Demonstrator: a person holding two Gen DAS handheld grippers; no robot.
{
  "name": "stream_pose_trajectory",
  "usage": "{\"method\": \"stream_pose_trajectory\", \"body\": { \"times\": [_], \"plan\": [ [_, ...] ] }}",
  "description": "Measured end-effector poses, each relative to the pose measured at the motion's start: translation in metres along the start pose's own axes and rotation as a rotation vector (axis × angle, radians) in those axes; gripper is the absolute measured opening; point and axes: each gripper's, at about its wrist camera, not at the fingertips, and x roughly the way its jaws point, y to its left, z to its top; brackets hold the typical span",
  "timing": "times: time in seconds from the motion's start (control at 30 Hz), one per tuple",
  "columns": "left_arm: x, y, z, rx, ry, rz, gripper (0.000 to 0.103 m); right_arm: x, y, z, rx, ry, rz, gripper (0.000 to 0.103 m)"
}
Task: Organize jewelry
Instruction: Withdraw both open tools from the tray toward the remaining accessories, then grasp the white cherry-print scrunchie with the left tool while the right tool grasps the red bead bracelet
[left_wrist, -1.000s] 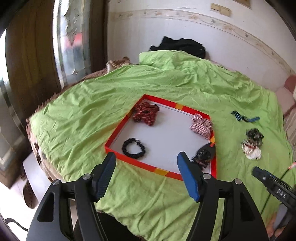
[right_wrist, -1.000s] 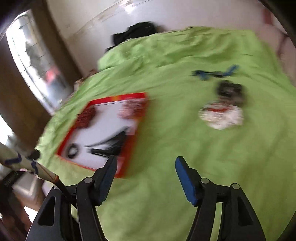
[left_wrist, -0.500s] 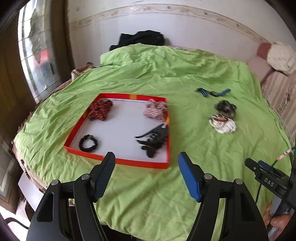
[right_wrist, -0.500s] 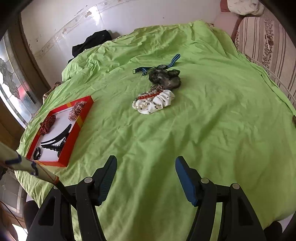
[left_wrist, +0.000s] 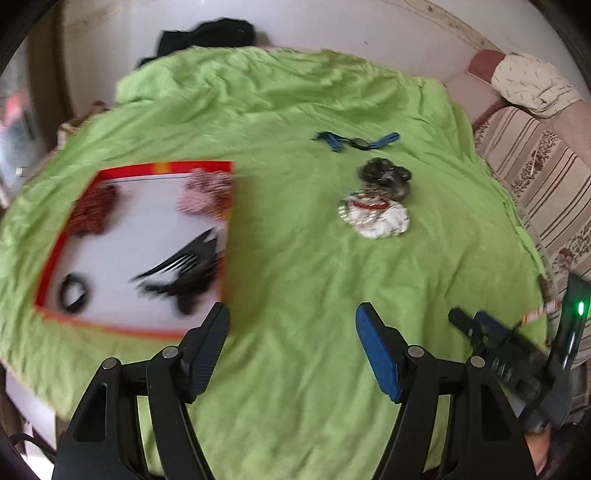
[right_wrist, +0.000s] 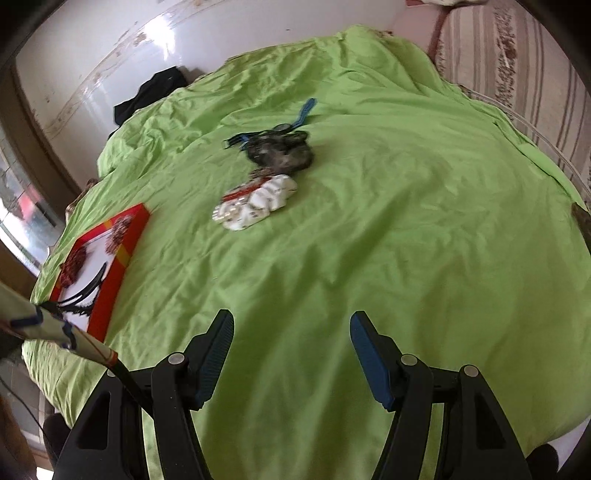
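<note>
A red-rimmed tray (left_wrist: 162, 168) (right_wrist: 127, 243) lies on the green bedspread at the left. It holds a dark red scrunchie (left_wrist: 92, 210), a pink striped scrunchie (left_wrist: 203, 195), a black bead bracelet (left_wrist: 74, 293) and a black hair claw (left_wrist: 184, 269). Outside it lie a white scrunchie with pearl and red beads (left_wrist: 376, 218) (right_wrist: 255, 205), a dark scrunchie (left_wrist: 386, 175) (right_wrist: 282, 153) and a blue-black band (left_wrist: 356, 140) (right_wrist: 295, 118). My left gripper (left_wrist: 291, 332) is open and empty over the bedspread, right of the tray. My right gripper (right_wrist: 291, 339) is open and empty, well short of the loose pieces.
The green bedspread (right_wrist: 406, 206) covers a bed against a white wall. Black clothing (left_wrist: 207, 35) lies at the far edge. A striped sofa (left_wrist: 535, 155) stands to the right. The right gripper's body (left_wrist: 509, 362) shows at the lower right of the left wrist view.
My left gripper has swung right, from over the tray's near edge to the bedspread beside it. My right gripper has turned toward the loose pieces, which now lie ahead of it.
</note>
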Motion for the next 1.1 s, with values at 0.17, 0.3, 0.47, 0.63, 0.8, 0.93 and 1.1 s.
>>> {"method": "stream_pose_trajectory", "body": {
  "times": [0.17,0.3,0.47,0.63,0.8,0.93,1.1],
  "plan": [
    [0.059,-0.025,0.051,0.012,0.044,-0.098,0.070,0.006,-0.022,0.006,0.034,0.009,-0.020,0.070],
    [0.110,-0.038,0.081,-0.038,0.108,-0.186,0.063,0.010,-0.038,0.012,0.055,0.013,-0.017,0.070],
    [0.180,-0.046,0.115,-0.141,0.194,-0.246,0.061,0.018,-0.046,0.018,0.056,0.018,-0.008,0.070],
    [0.229,-0.064,0.123,-0.136,0.291,-0.227,0.023,0.026,-0.053,0.018,0.060,0.027,-0.009,0.070],
    [0.207,-0.054,0.126,-0.155,0.248,-0.189,0.009,0.030,-0.056,0.015,0.056,0.030,-0.014,0.070],
    [0.174,-0.022,0.126,-0.147,0.188,-0.120,0.009,0.028,-0.055,0.014,0.056,0.022,-0.014,0.070],
    [0.165,0.024,0.115,-0.238,0.218,-0.125,0.010,0.027,-0.050,0.013,0.052,0.023,-0.012,0.070]
  ]
}}
